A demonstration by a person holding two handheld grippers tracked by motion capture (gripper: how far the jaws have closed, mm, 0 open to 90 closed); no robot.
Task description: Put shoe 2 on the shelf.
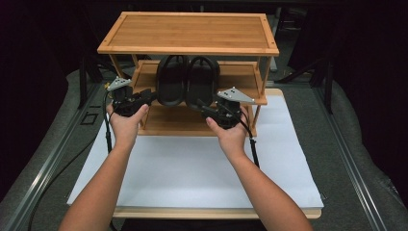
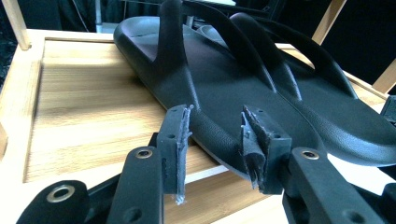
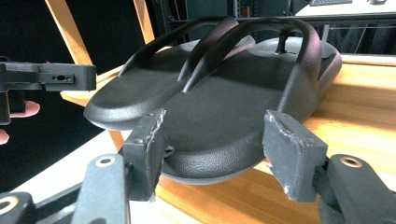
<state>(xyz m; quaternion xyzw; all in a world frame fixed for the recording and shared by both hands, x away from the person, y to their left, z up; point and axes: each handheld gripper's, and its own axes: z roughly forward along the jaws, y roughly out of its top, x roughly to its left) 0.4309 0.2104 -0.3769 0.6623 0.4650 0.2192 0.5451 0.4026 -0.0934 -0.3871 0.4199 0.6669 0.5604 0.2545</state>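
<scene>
Dark surroundings framed a pale worktop (image 1: 192, 168) that carried a three-tier bamboo rack (image 1: 188, 32); every place below is given relative to that rack. Two black flip-flops lay side by side on its middle shelf (image 1: 240, 77), heels projecting over the shelf's near edge, toes toward the back. The left flip-flop (image 1: 171, 79) and the right flip-flop (image 1: 202, 81) were touching or nearly so along their inner sides.

My left gripper (image 1: 146, 97), held in my left hand (image 1: 126, 122), stood at the near left corner of the middle shelf. In the left gripper view its jaws (image 2: 215, 140) were spread on either side of the left flip-flop's heel edge (image 2: 224, 102); the worn pads stood close to the sole, and I could not tell whether they touched it.

My right gripper (image 1: 206, 109), held in my right hand (image 1: 232, 134), stood at the near front of the same shelf, below the right flip-flop's heel. In the right gripper view its jaws (image 3: 212, 140) were spread wide, with that heel (image 3: 210, 126) between them and clear gaps at both pads.
</scene>
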